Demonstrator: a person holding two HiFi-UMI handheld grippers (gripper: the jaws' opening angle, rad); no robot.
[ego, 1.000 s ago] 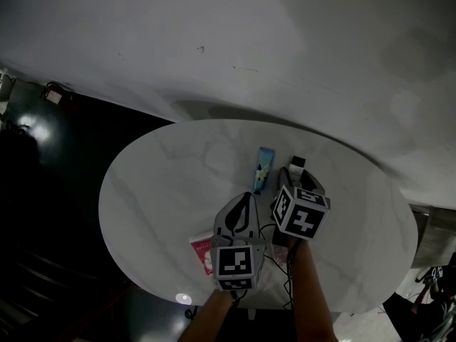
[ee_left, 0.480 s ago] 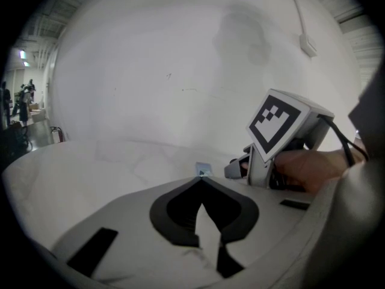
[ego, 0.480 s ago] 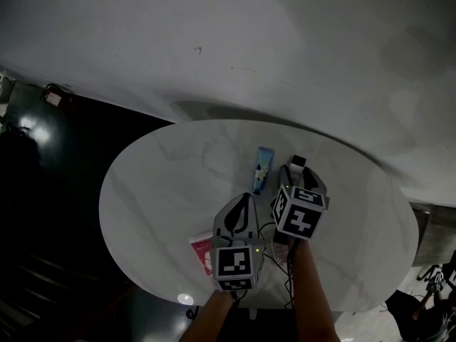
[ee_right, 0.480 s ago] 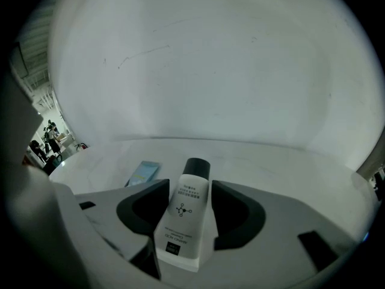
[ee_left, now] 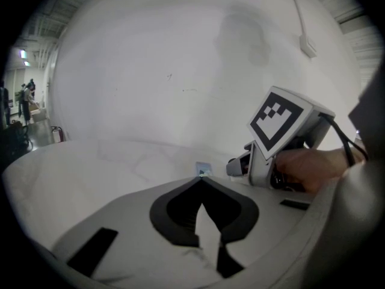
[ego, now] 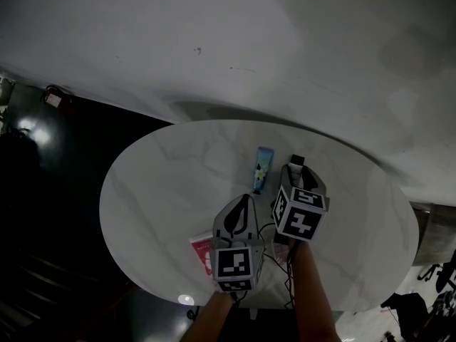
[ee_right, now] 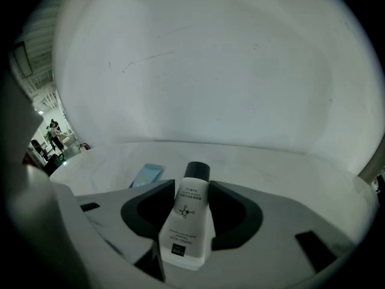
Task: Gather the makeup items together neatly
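The right hand-held gripper [ee_right: 191, 184] has just closed on the white tube [ee_right: 186, 221], whose smooth body may slip free.

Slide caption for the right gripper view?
Right tool, jaws just closing in, grips a white black-capped tube; a blue tube lies left.

Place: a big indoor hall, more a studio or works floor than a home, by my reckoning.
Wall: plain white backdrop [ego: 299, 41] behind my marble-look table [ego: 157, 191].
Floor: dark and glossy [ego: 43, 212], catching lamp glare.
Ceiling: bare ribs and lights [ee_left: 42, 29].
People: standing far off [ee_left: 25, 98].
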